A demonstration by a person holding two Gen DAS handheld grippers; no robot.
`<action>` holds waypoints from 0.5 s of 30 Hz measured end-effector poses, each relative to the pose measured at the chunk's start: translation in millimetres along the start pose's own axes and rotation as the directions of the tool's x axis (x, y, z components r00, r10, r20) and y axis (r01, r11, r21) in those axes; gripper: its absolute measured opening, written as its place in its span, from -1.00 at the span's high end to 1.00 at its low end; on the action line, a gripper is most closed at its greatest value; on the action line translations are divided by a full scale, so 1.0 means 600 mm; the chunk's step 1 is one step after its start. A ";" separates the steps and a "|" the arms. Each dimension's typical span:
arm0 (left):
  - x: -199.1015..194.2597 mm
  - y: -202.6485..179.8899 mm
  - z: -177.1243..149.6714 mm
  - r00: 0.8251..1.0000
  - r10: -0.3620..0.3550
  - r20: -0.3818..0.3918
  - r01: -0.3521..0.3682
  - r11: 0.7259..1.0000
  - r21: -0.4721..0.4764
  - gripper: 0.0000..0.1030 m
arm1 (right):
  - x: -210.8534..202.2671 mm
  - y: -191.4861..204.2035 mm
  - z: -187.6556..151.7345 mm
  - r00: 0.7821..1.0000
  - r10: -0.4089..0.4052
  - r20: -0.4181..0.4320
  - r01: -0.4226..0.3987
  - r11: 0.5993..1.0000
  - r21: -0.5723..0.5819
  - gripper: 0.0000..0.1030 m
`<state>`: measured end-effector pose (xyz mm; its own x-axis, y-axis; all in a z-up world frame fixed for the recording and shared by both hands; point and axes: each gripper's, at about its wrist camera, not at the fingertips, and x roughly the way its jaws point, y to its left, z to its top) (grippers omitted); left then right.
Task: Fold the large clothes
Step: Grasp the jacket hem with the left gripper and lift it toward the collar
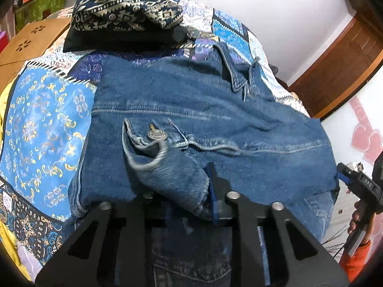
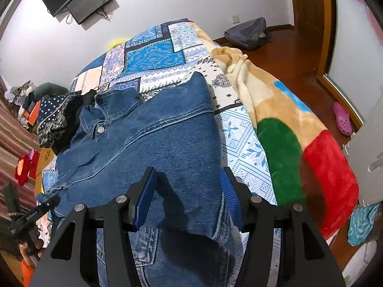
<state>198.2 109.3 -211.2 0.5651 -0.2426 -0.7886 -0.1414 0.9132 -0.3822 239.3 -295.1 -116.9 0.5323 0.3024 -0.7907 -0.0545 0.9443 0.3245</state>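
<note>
The denim jacket [image 1: 203,110] lies spread across the patchwork bedspread [image 1: 43,124], collar toward the far side, its near hem hanging over the bed edge. On the left, the left gripper [image 1: 189,191] is pinched onto a bunched cuff [image 1: 167,177] of the sleeve beside the buttoned chest pocket [image 1: 153,136]; the jaws sit narrow with denim filling the gap. The hold looks shallow and off to one finger, so I judge that a pull across the jacket could let the thick cuff slide out, or drag the whole body askew, since heavy denim moves as one piece. The dark patterned cloth [image 1: 124,12] lies just beyond the jacket and could get caught up if the garment shifts that way.

To the right, the right gripper [image 2: 186,196] has its fingers spread, one to each side of the jacket's near right portion, with nothing clamped. If it closes from here it may gather only the top layer, leaving the fold lopsided. The hanging hem might pull the jacket off the bed; the fleece blanket [image 2: 287,129] at the far right lies apart from it
</note>
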 end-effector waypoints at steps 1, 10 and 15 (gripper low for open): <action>-0.005 -0.007 0.007 1.000 0.004 0.019 -0.004 1.000 0.014 0.65 | -0.001 0.001 0.001 1.000 -0.002 0.004 0.002 1.000 -0.005 0.00; -0.133 -0.072 0.096 0.956 -0.020 0.292 -0.020 0.991 0.135 0.66 | -0.025 0.022 0.021 0.998 -0.019 0.056 0.022 0.998 -0.054 0.00; -0.114 -0.036 0.085 0.969 0.048 0.241 -0.085 0.986 0.144 0.65 | -0.010 0.036 0.014 0.998 -0.038 0.042 0.043 0.992 -0.117 0.00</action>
<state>203.9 122.9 -124.7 0.7368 -0.1123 -0.6667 -0.0701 0.9681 -0.2404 241.8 -277.8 -100.9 0.5689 0.2604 -0.7801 -0.1304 0.9651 0.2270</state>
